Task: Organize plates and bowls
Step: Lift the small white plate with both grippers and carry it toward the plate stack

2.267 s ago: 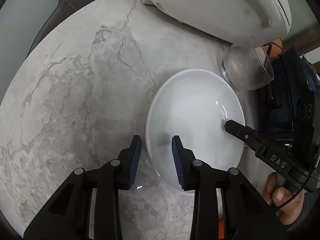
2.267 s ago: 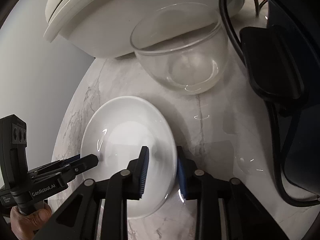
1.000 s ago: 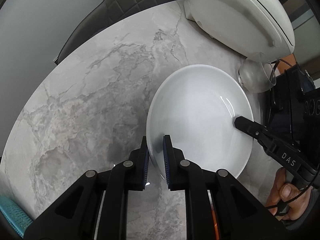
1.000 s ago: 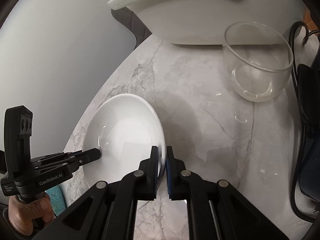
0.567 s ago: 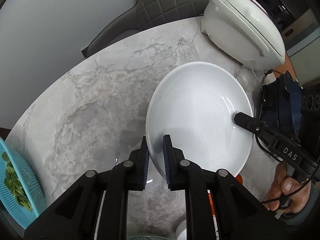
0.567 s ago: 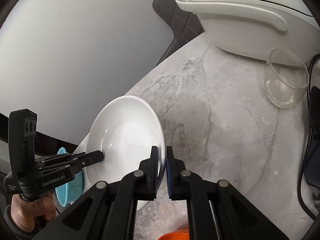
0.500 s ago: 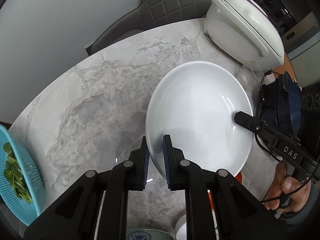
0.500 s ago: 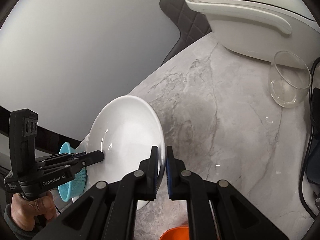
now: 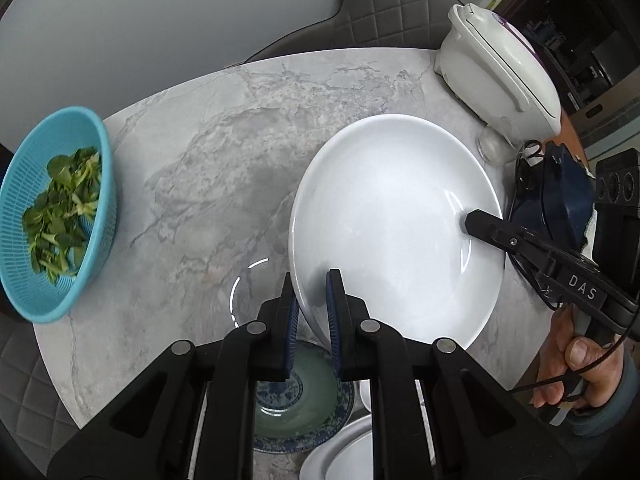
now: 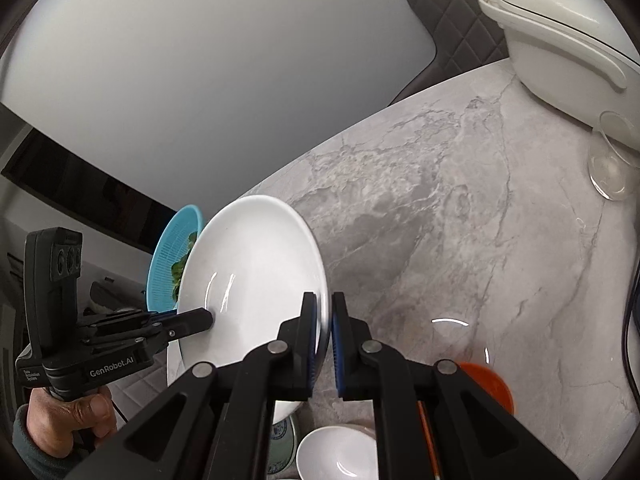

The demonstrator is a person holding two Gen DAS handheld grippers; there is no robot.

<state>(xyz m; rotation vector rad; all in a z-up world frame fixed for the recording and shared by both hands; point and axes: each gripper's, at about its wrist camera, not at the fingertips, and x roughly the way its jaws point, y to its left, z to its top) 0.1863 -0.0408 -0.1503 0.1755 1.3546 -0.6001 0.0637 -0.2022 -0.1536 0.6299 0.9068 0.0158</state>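
Holding a white plate [image 9: 394,224] up off the marble table [image 9: 224,168], both grippers are pinching opposite rims: left gripper [image 9: 311,312] clamping the near edge, right gripper [image 10: 323,328] the other. Plate's hanging above a patterned plate [image 9: 304,404], teal basket [image 9: 60,220] sitting off left.

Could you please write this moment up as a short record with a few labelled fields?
held item: white plate, gripped at opposite rims and tilted, above the table
left gripper: shut on the plate's near rim
right gripper: shut on the plate's other rim
table: grey marble
left side: blue basket of greens
far corner: white cooker, glass bowl beside it
below the plate: patterned plate, small white bowl, orange bowl
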